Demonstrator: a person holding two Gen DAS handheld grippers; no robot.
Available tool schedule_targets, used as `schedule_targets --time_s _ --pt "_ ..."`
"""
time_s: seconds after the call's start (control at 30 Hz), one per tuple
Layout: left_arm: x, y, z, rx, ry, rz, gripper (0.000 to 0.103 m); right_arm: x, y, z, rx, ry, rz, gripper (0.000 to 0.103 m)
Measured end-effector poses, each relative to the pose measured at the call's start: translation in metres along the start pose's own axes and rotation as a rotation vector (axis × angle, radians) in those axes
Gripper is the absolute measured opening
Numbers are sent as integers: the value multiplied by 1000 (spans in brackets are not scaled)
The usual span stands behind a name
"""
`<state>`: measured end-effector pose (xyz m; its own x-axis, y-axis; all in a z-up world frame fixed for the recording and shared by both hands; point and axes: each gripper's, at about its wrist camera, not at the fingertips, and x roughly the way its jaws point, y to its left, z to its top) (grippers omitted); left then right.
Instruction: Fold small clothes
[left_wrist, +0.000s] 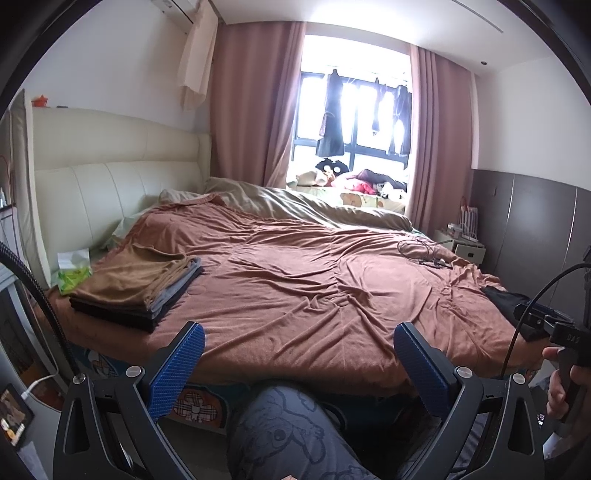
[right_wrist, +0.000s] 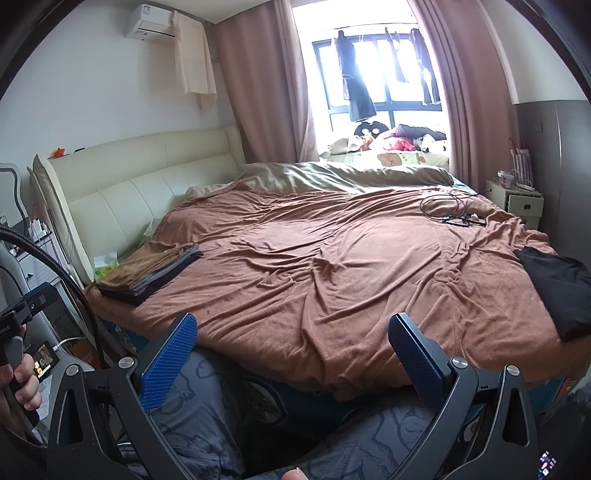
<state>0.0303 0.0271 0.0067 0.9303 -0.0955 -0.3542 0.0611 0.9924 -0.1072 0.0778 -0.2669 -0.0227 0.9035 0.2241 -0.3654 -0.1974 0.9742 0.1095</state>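
My left gripper (left_wrist: 299, 354) hangs spread wide with nothing between its blue pads (left_wrist: 177, 369), held off the near edge of the bed above my knee in grey patterned trousers (left_wrist: 280, 435). My right gripper (right_wrist: 291, 354) is just as wide apart and just as empty, also short of the bed's edge, with both my legs below it. Neither one touches any cloth.

Out past the fingers lies the rumpled brown blanket (left_wrist: 314, 280) covering the bed. On its left side, near the cream headboard (left_wrist: 110, 177), sits the stack of folded clothes (left_wrist: 144, 284): a brown piece on top, grey beneath, black at the bottom. A green tissue pack (left_wrist: 72, 273) stands just beside it. Well apart, at the right near corner of the blanket, lies a black garment (right_wrist: 561, 291), loosely laid. A coil of black cable (right_wrist: 450, 206) rests on the far right of the blanket, and beyond it an olive duvet (left_wrist: 303, 203) is bunched under the window
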Motion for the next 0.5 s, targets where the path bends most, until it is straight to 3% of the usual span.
schedule_targets --time_s 0.5 --pt "-1 -4 -1 13 -5 5 103 3 -3 -2 8 12 -12 103"
